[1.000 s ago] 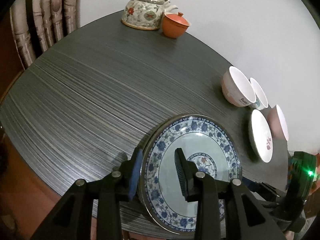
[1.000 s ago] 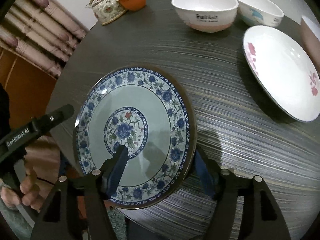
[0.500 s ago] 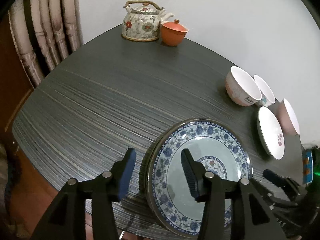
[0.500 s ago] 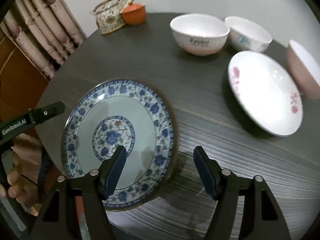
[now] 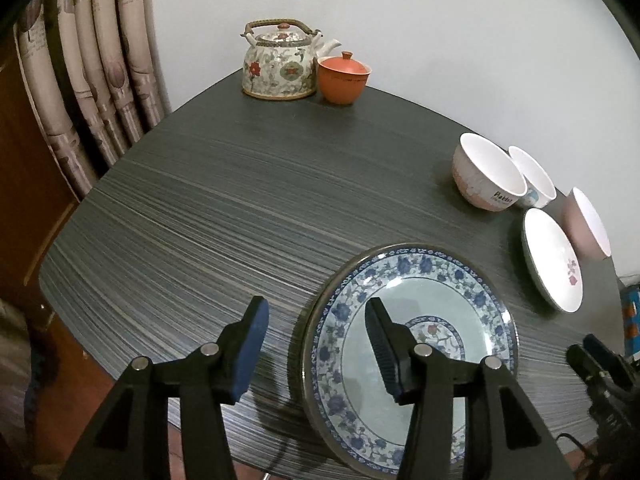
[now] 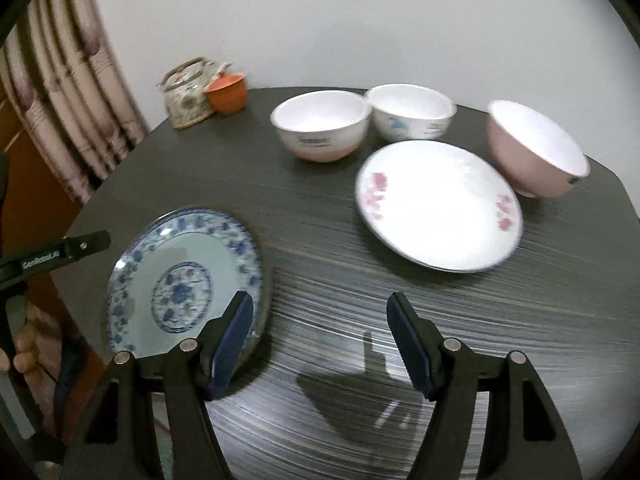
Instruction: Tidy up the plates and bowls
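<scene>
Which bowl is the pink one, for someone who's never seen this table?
On the dark table, find the white plate with pink flowers. Three bowls stand behind it; the pink bowl is the rightmost, beside the plate's far right rim. It alone is pink outside; the other two are mostly white.

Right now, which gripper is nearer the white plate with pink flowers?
Right. The right gripper hangs over bare table just before the white plate; the left gripper straddles the blue-patterned plate rim, farther away.
</scene>
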Available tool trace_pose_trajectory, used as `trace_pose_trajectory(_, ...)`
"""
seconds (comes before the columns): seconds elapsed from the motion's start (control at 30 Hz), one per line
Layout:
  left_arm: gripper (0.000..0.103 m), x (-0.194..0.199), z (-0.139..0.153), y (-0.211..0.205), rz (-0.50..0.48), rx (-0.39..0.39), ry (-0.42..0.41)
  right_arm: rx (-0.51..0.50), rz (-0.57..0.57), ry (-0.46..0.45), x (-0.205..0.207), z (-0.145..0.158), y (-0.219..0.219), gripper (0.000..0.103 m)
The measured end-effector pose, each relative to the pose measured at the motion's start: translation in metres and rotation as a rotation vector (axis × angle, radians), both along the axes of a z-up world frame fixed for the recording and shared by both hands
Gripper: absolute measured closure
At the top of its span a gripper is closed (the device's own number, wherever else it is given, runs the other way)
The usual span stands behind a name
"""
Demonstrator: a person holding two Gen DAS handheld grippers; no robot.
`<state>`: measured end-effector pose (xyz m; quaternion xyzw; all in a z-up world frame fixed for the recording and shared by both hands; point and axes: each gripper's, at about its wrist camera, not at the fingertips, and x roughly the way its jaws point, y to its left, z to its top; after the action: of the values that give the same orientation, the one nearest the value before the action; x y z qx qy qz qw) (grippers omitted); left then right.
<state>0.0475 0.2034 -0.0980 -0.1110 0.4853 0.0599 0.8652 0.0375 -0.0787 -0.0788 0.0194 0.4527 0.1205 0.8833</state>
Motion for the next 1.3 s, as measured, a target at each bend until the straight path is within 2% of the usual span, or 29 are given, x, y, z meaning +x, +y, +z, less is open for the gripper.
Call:
trace_pose_trajectory(0.23,0.052,-0.003,0.005,-0.003,0.01,0.086,-0.036,0.033,-0.077,0.006,-0.004,-0.005,-0.033,0.036)
trace_pose_trajectory(0.43,0.05,-0.011,0.017,-0.036,-0.103,0.142,-0.081,0.079,-0.113,-0.012,-0.006,0.0,-0.062,0.036)
trace_pose_trajectory(0.47,0.044,-0.012,0.019,-0.043,-0.123,0.137,-0.085,0.09,-0.123,-0.013,-0.005,0.0,-0.067,0.036)
trace_pose_trajectory(0.5,0.042,-0.013,0.021,-0.049,-0.134,0.126,-0.088,0.105,-0.139,-0.012,-0.005,0.001,-0.073,0.036)
trace_pose_trajectory(0.67,0.042,-0.014,0.027,-0.096,-0.213,0.111,-0.086,0.134,-0.195,-0.034,-0.001,0.006,-0.098,0.036)
trace_pose_trajectory(0.93,0.042,0.011,0.027,-0.165,-0.321,0.056,-0.075,0.154,-0.251,-0.027,0.005,0.002,-0.119,0.036)
trace_pose_trajectory(1.17,0.042,0.046,0.023,-0.199,-0.328,-0.005,-0.105,0.112,-0.268,-0.057,0.018,-0.001,-0.132,0.036)
trace_pose_trajectory(1.3,0.042,0.071,0.015,-0.211,-0.313,-0.028,-0.094,0.084,-0.26,-0.066,0.037,-0.006,-0.139,0.036)
